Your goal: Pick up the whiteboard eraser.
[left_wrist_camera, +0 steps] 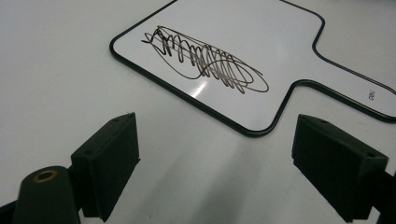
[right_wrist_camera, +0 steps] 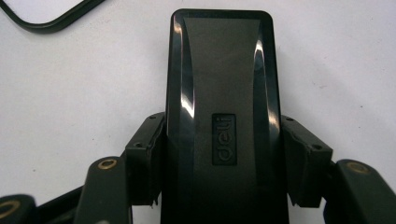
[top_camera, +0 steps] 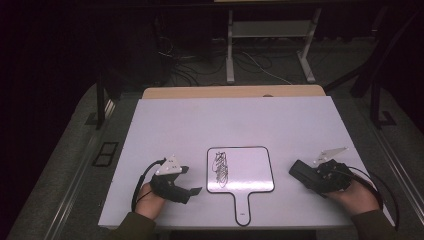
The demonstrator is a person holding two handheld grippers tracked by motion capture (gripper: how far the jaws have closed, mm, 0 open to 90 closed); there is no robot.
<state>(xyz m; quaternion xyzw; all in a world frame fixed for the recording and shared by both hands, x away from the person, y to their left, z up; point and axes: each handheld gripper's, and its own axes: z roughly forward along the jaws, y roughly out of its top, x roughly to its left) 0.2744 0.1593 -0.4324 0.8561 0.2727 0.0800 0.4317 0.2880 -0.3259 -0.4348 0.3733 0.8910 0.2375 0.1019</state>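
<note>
White tabletop (top_camera: 175, 120) is carrying a scribbled whiteboard (top_camera: 250, 167) near its front edge. Right gripper (right_wrist_camera: 219, 154) is clamping a stiff, glossy, probably slippery eraser (right_wrist_camera: 222, 93) by its 2 long sides; left gripper (left_wrist_camera: 219, 163) is hanging wide open, holding nothing.

Dark room, grey floor (top_camera: 60, 170), cables (top_camera: 250, 62)

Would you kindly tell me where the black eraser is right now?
In the high view the black eraser sits right of the whiteboard, clamped in the right gripper.

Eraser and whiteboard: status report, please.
Right gripper shut on eraser. Left gripper open, idle beside whiteboard. Scribble unwiped. Nothing in the way.
</note>
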